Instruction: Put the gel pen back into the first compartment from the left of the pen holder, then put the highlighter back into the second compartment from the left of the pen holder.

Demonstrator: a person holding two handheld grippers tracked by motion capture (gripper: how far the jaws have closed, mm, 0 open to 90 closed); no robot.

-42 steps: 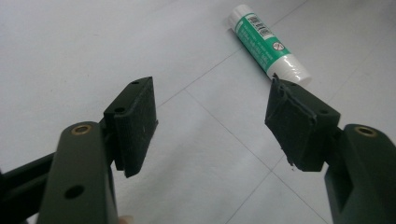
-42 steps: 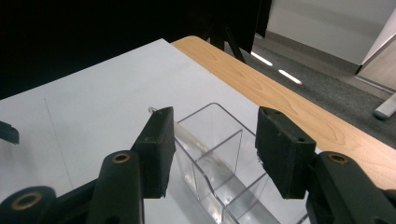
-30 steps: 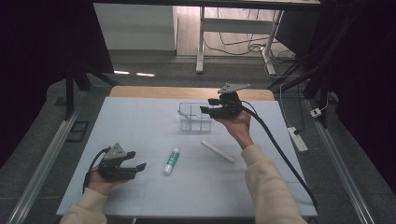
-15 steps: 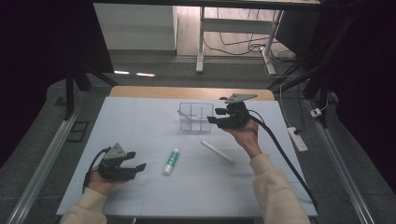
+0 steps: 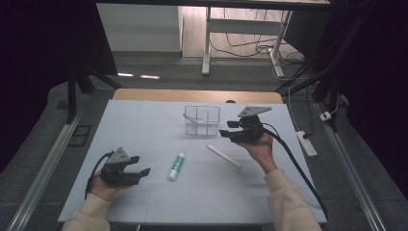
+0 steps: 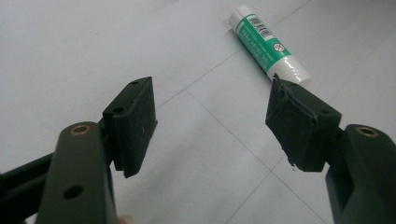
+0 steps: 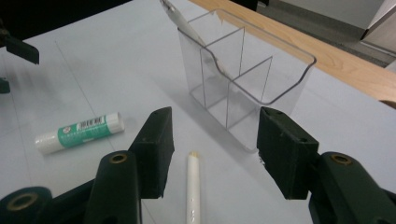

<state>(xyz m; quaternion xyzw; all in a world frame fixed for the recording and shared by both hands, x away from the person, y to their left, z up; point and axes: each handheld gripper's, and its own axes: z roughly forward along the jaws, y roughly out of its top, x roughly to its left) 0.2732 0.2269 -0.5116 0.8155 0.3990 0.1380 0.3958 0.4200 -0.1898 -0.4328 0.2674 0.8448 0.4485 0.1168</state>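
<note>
Right gripper [image 5: 225, 133] withdrawn from bin [image 5: 202, 120], lowered toward pen [image 5: 223, 156] | jaws apart, empty | left gripper [image 5: 144, 172] unmoved, jaws apart | pen pickup judged next

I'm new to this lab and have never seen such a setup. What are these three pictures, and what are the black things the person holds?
A person sits at a white table and holds a hand tool in each hand: a two-jaw gripper, worked like tongs.

The high view is from a fixed camera above, looking down on the table. There the left gripper is low on the left and the right gripper is farther back on the right.

The other two pictures come from small cameras riding on the grippers, looking out between their own black jaws.

On the table lie a green-and-white glue stick and a white pen. Behind them stands a clear organizer with compartments; a white stick-like item leans in it.

Both grippers are open and hold nothing. The right one points toward the pen and organizer, the left toward the glue stick.
</note>
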